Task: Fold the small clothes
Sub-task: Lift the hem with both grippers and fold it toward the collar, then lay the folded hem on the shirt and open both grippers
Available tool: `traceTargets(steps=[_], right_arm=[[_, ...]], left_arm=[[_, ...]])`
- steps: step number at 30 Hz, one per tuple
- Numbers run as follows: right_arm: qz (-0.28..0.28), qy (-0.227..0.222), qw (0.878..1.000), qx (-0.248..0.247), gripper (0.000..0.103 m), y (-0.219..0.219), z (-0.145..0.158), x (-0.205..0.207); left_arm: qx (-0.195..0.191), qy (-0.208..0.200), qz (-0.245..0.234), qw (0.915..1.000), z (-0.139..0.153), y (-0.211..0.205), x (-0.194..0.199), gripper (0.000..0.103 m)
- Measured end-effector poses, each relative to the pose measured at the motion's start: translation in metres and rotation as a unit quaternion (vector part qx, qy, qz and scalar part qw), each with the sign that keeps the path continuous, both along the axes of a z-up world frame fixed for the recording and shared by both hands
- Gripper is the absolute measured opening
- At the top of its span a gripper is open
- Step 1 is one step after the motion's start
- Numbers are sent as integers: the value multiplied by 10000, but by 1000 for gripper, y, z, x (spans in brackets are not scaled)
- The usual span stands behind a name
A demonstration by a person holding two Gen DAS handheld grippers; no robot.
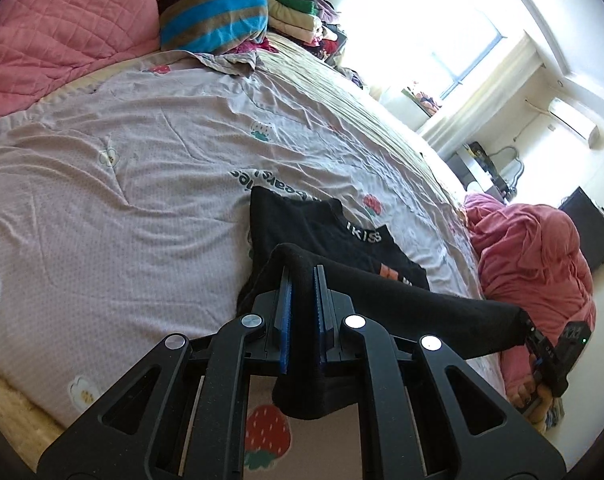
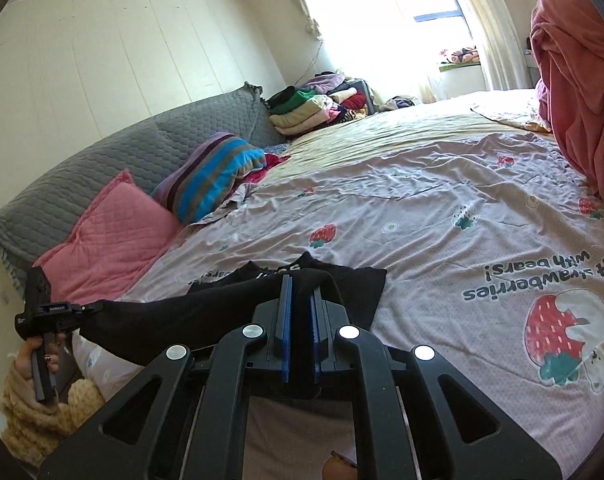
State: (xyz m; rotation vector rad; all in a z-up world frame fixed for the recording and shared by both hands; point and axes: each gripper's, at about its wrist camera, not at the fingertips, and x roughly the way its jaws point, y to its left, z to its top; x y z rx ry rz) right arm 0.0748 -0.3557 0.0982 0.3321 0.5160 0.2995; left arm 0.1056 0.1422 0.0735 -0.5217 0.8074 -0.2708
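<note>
Black garment [image 1: 333, 240] with white lettering, lifted edge pinched in both grippers' fingers [image 1: 286, 300].

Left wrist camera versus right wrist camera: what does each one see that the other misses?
Only the left view shows the air conditioner on the wall, the white lettering on the black shirt's collar and the orange print below it. Only the right view shows the grey headboard cushion and the big strawberry print on the sheet. Both show the black shirt stretched between the left gripper and right gripper, the striped pillow, the pink pillow and the clothes pile.
</note>
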Motion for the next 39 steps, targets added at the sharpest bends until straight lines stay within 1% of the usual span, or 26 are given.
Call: traceTargets(steps=[6,11,14,18,25,29,30,31,32,33,35,36,38,39], right_arm=[[-83,18,9999,-70,7,1,-4,24],[-181,132,9996,-172,7,2,-12,49],[-234,254,9993,-134,7,0,-20,61],[-253,414,9986,-209,7,0,-32,76],[-319,647,9971,-240,7,0,-51,91],[-390,804,9953,-371,7,3,-62,96],[-394,820,9951,-387,10,4,-63,97],[-387,843,9948,-410,12,5,-66,96],[-433,835,9945,-465,18,6,-66,95],[-479,806,9941,-550,21,6,-67,94],[-540,753,9930,-727,23,8,-66,90],[-560,724,9930,-753,25,8,-65,88],[-540,632,9931,-831,25,10,-63,80],[-496,595,9929,-902,26,13,-62,76]], left_arm=[[77,77,93,9999,-2,-3,23,4],[129,140,170,9997,-4,-5,42,4],[233,175,197,9994,-8,-9,51,4],[357,261,219,9988,-18,-12,64,4],[523,444,273,9973,-37,-19,82,4],[751,373,390,9957,-39,-22,84,7],[740,326,407,9959,-37,-21,83,9],[721,292,414,9961,-35,-20,81,16],[725,266,417,9961,-34,-20,81,23],[792,217,425,9957,-30,-21,78,24],[907,118,408,9950,-25,-23,72,25],[962,79,402,9945,-22,-25,69,27],[1111,-24,318,9933,-16,-32,62,35],[1194,-66,273,9925,-14,-37,58,36]])
